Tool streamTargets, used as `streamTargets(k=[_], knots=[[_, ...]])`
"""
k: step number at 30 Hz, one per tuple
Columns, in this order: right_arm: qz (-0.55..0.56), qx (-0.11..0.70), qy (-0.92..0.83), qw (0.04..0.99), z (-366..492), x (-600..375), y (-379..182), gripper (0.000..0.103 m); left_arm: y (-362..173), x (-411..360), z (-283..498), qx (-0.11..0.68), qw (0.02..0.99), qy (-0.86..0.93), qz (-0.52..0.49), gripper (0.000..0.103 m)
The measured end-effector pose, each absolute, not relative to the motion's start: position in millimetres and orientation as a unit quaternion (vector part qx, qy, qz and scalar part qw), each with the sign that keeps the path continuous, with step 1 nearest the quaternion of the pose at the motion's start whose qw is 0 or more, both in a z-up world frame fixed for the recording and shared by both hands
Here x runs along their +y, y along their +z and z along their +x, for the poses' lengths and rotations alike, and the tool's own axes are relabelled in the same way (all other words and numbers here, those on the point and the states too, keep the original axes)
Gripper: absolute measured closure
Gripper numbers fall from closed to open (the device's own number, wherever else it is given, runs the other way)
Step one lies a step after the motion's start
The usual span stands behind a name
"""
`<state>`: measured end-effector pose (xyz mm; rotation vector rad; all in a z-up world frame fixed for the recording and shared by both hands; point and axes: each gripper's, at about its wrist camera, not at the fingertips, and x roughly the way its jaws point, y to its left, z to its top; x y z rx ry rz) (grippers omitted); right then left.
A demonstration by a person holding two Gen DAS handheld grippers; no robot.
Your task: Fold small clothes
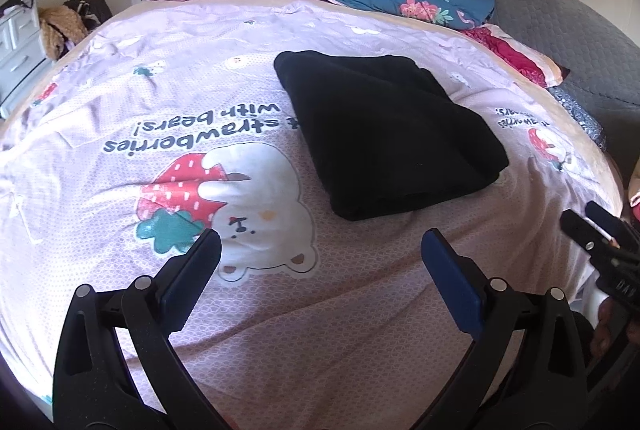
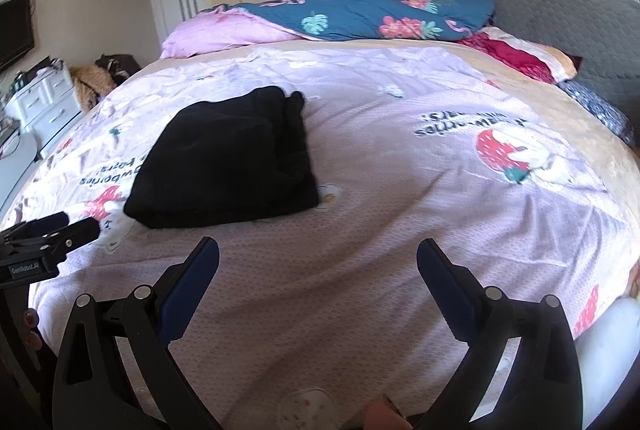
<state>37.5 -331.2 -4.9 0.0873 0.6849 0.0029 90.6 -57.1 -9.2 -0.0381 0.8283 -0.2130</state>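
Folded black fabric garment [image 1: 384, 133] lies flat on lilac strawberry-and-bear print bedsheet [image 1: 120, 101]. Left gripper [image 1: 320, 246] and right gripper [image 2: 318, 254]: fingers spread, holding nothing, near garment, not touching.

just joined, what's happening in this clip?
A person holds a pair of tongs in each hand over a bed with a lilac bear-and-strawberry printed cover. A black fabric garment lies on the cover, already folded into a compact rectangle. The left tongs and the right tongs are both open and empty, poised short of the garment, touching nothing. The fold looks done.
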Motion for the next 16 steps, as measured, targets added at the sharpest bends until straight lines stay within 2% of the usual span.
streamTargets(k=[8, 13, 16], knots=[[0.088, 0.322, -0.107, 0.937, 0.3, -412.0, -6.5, 0.004, -17.5, -9.8, 96.2, 0.424, 0.899, -0.088, -0.071, 0.009], [0.17, 0.322, -0.264, 0.893, -51.9, -535.3, -26.6, 0.004, -18.3, 90.4, 121.5, 0.432, 0.897, 0.012, -0.098, 0.009], [0.214, 0.341, -0.402, 0.822, -97.3, -632.6, -57.9, 0.004, -18.8, 161.5, 141.7, 0.432, 0.891, 0.093, -0.102, 0.009]])
